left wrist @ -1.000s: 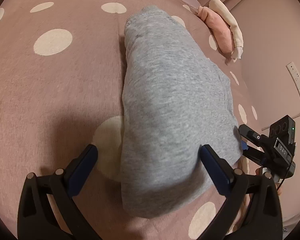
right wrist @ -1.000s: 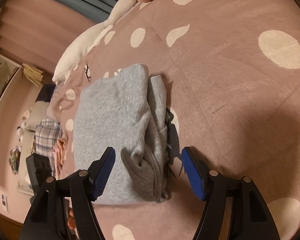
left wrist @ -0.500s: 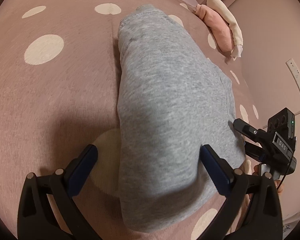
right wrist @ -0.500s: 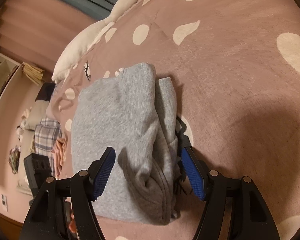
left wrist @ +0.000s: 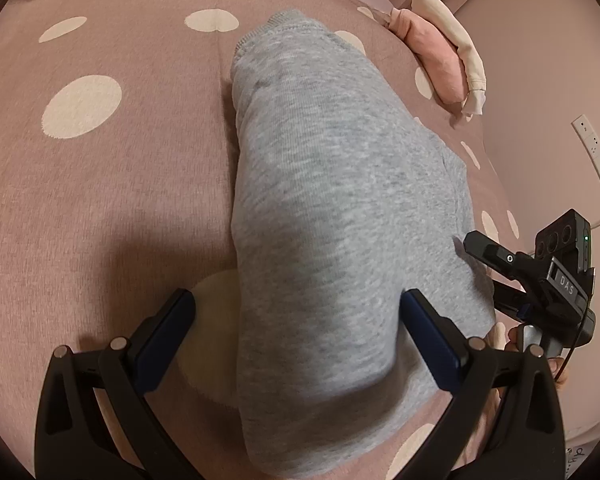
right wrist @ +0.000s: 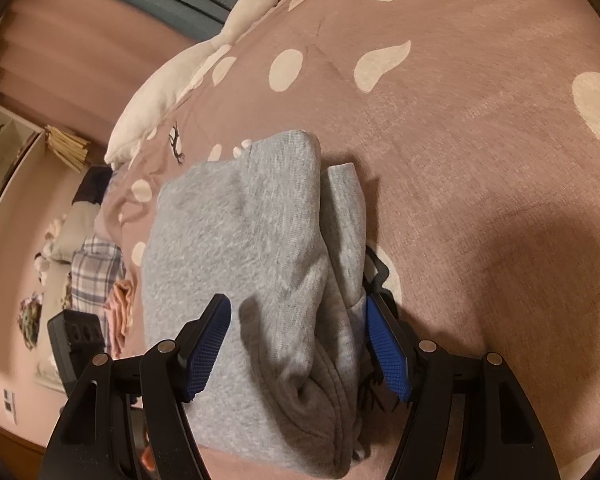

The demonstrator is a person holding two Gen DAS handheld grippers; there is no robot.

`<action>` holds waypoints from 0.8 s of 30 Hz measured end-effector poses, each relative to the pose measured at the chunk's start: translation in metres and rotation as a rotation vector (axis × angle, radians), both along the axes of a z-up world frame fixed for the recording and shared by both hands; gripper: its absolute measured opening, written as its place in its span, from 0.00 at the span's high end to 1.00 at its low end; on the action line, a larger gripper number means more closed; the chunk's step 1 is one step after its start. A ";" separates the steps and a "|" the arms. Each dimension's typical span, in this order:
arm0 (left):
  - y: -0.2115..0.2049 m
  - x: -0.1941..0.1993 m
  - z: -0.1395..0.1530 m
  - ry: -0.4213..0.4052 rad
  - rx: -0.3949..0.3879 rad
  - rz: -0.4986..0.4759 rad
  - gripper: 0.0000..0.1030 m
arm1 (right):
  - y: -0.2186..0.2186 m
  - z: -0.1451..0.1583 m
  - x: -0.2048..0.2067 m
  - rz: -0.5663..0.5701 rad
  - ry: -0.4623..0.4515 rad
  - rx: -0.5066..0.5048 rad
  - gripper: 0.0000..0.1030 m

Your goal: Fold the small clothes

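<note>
A folded grey knit garment lies lengthwise on the pink spotted bedspread. My left gripper is open, one finger on each side of the garment's near end. Its right pad is right at the cloth's edge and its left pad is off on the bedspread. In the right wrist view the same garment shows its thick folded end with a stitched hem. My right gripper is open and straddles that end, with no pad pressing the cloth. From the left wrist view the right gripper sits at the garment's right edge.
Pink and cream cloths lie bunched at the bed's far right edge. A white plush goose rests along the far side. A plaid pile sits beyond the bed's left edge. A power strip hangs on the wall.
The right gripper has crept forward, so the garment's folded end now reaches deeper between its fingers. In the left wrist view the garment has shifted slightly. Both jaws stand as wide as before.
</note>
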State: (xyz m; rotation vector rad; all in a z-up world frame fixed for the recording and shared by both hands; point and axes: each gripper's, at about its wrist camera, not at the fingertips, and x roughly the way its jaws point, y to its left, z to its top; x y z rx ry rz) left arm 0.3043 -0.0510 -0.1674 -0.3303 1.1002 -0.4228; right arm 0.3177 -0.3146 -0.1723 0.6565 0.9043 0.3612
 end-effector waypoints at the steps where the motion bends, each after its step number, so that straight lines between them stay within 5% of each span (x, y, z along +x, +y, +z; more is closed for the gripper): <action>1: 0.000 0.000 0.000 0.001 -0.001 0.000 0.00 | 0.000 0.000 -0.001 -0.001 0.000 0.002 0.34; 24: 0.001 0.008 -0.001 0.003 -0.003 -0.001 0.00 | 0.003 -0.001 0.007 0.004 -0.002 0.006 0.33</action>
